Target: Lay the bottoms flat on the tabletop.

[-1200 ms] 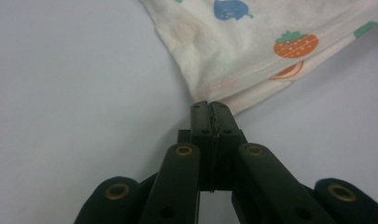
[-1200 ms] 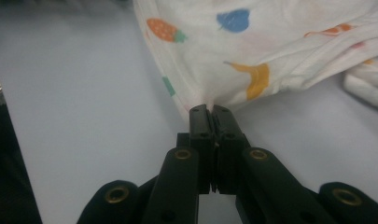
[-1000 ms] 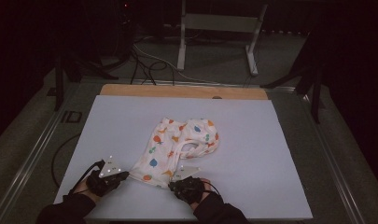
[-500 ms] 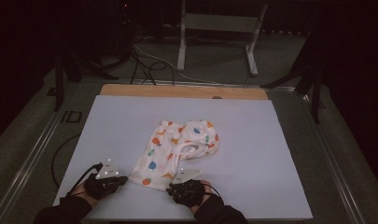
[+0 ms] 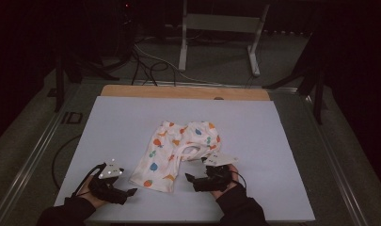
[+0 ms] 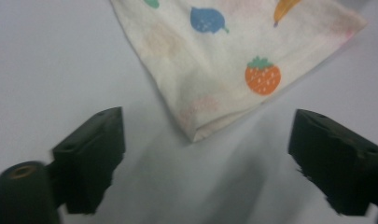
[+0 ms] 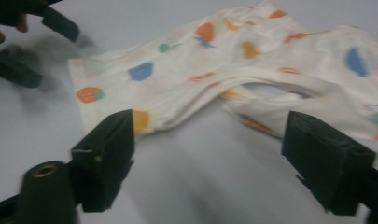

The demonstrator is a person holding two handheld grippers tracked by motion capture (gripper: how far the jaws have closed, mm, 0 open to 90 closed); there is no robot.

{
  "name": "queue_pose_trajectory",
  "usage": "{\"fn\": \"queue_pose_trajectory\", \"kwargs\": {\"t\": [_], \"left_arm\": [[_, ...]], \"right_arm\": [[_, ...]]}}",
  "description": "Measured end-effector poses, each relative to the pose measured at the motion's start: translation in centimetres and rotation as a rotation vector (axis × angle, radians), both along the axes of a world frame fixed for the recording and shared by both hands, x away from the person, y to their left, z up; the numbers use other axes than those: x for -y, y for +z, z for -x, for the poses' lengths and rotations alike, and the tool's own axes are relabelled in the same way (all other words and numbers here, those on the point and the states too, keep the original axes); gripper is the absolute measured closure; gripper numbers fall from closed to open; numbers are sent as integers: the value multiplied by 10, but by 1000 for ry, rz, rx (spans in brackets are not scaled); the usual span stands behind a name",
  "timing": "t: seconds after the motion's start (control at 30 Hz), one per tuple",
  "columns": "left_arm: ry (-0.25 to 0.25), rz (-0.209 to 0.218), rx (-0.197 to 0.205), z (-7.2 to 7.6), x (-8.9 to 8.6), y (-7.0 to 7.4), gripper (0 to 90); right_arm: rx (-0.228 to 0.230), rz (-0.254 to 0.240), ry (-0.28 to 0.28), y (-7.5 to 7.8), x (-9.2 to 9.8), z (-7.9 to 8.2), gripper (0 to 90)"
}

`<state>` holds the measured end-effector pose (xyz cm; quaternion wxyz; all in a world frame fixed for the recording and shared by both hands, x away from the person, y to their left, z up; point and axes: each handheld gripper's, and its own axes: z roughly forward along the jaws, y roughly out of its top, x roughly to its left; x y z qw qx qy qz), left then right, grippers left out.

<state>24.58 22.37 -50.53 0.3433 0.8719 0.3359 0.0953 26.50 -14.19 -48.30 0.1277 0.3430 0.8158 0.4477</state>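
L tool (image 5: 131, 192) at 7 o'clock on worktop (image 5: 117, 122), jaws just opened wide, nothing betw them, R tool (image 5: 190, 179) at 5 o'clock, jaws likewise just spread, empty, fruit-print shorts (image 5: 178, 153) lay flat mid-worktop, hem corner just beyond L tool.

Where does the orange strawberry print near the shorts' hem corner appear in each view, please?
High view: strawberry, lower middle, at the shorts' near hem.
Left gripper view: strawberry, right of centre, above the hem corner.
Right gripper view: strawberry, left.
Shared landmark: blue fruit print beside it.
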Motion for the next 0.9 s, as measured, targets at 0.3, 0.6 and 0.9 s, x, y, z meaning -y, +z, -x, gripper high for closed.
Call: {"fn": "queue_pose_trajectory", "kwargs": {"t": [0.3, 0.6, 0.9], "left_arm": [[-12, 40, -17, -3, 13, 8, 24], [-52, 61, -10, -10, 35, 17, 25], [-117, 69, -6, -22, 64, 30, 32]], "right_arm": [[67, 23, -56, 6, 42, -4, 138], [80, 24, -113, 3, 77, -1, 140], [56, 9, -159, 0, 96, -3, 142]]}}
